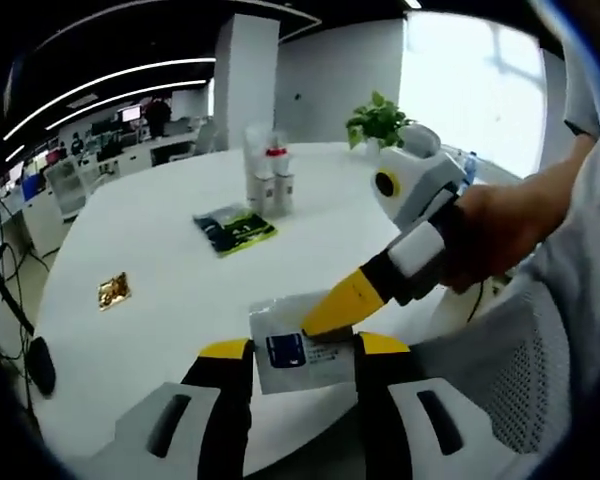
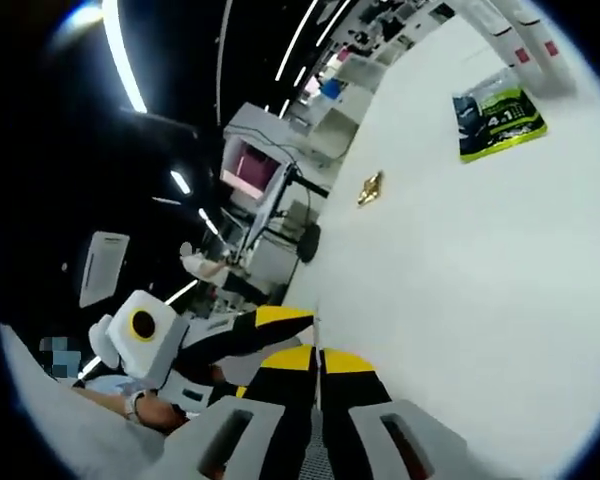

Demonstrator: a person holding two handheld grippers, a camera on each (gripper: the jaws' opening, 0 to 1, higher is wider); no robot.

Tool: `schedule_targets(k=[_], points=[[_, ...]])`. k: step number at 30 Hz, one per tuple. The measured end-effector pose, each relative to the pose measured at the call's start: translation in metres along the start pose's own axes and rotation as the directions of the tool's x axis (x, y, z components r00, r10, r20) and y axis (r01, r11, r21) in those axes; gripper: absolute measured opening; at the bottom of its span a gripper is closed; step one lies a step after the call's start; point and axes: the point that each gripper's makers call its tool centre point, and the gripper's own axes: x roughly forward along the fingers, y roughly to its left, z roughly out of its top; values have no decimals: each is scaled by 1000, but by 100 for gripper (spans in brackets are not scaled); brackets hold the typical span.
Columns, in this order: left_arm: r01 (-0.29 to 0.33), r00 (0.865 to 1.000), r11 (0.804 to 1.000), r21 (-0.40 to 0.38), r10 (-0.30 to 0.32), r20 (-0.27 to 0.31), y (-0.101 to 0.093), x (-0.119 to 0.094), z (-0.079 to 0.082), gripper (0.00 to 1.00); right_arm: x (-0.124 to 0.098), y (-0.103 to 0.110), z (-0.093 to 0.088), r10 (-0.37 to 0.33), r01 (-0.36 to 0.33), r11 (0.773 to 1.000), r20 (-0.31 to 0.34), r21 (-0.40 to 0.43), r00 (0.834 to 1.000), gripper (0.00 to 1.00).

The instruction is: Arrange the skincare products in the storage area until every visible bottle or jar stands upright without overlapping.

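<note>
Left gripper (image 1: 302, 348): jaws apart, flanking a white sachet (image 1: 298, 350) at the table (image 1: 160, 240) edge. Right gripper (image 1: 330, 312) reaches in, its tip on the sachet. Farther: gold packet (image 1: 113, 290), green packet (image 1: 234, 230), upright bottles (image 1: 268, 178), plant (image 1: 378, 120).

Right gripper view: own jaws (image 2: 318, 362) closed together, sachet hidden; beyond the table, a monitor stand (image 2: 260, 190).

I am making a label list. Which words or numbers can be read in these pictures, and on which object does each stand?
"4.1" on the green and dark packet.
White sachet with blue square: print too blurred to read.
Bottles at the far side: labels too small to read.
Gold packet: no readable text.
</note>
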Motion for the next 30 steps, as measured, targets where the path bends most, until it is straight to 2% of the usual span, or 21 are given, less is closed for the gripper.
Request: schedule_targets(k=[6, 9, 11, 13, 14, 15, 16, 17, 20, 22, 23, 24, 25, 26, 27, 29, 30], points=[[44, 998, 994, -100, -38, 59, 2, -5, 7, 44, -17, 2, 9, 52, -52, 999, 23, 13, 998, 0], [106, 990, 974, -202, -85, 111, 0, -8, 13, 44, -27, 4, 17, 86, -86, 996, 40, -5, 995, 0], [161, 980, 951, -265, -124, 153, -2, -11, 17, 41, -32, 9, 22, 130, -129, 991, 52, -19, 990, 0], [258, 957, 898, -356, -187, 222, -9, -15, 25, 34, -37, 16, 23, 179, -178, 984, 49, -12, 983, 0], [302, 945, 869, -392, -219, 242, -13, -17, 27, 31, -37, 16, 23, 182, -181, 983, 48, -12, 982, 0], [326, 939, 842, -429, -238, 247, -13, -18, 27, 30, -38, 20, 22, 203, -203, 979, 38, -21, 978, 0], [306, 945, 852, -425, -217, 245, -8, -17, 25, 30, -39, 26, 21, 233, -232, 972, 28, -32, 972, 0], [310, 942, 848, -430, -212, 261, -7, -17, 27, 30, -40, 29, 20, 248, -247, 968, 23, -37, 969, 0], [323, 940, 837, -442, -228, 255, -11, -16, 26, 29, -40, 42, 13, 300, -300, 953, 0, -34, 954, 0], [350, 933, 821, -451, -259, 250, -17, -16, 25, 22, -38, 44, 11, 307, -307, 951, -6, -36, 952, 0], [383, 921, 801, -460, -291, 259, -23, -18, 26, 17, -37, 42, 10, 299, -299, 953, -7, -42, 954, 0], [387, 919, 800, -458, -297, 259, -24, -18, 26, 11, -37, 41, 10, 296, -296, 954, -6, -42, 955, 0], [380, 921, 806, -454, -286, 264, -22, -18, 27, 11, -37, 37, 10, 300, -299, 954, 5, -17, 954, 0], [383, 920, 803, -456, -285, 270, -22, -18, 27, 9, -38, 36, 11, 303, -303, 953, 17, 8, 953, 0], [394, 915, 793, -465, -294, 274, -22, -19, 28, 4, -38, 35, 10, 296, -296, 955, 17, 9, 955, 0], [424, 904, 752, -505, -320, 283, -27, -21, 28, 0, -38, 34, 9, 294, -294, 956, 15, 5, 956, 0], [428, 903, 746, -511, -326, 280, -28, -21, 28, 0, -38, 34, 8, 297, -297, 955, 14, 8, 955, 0]])
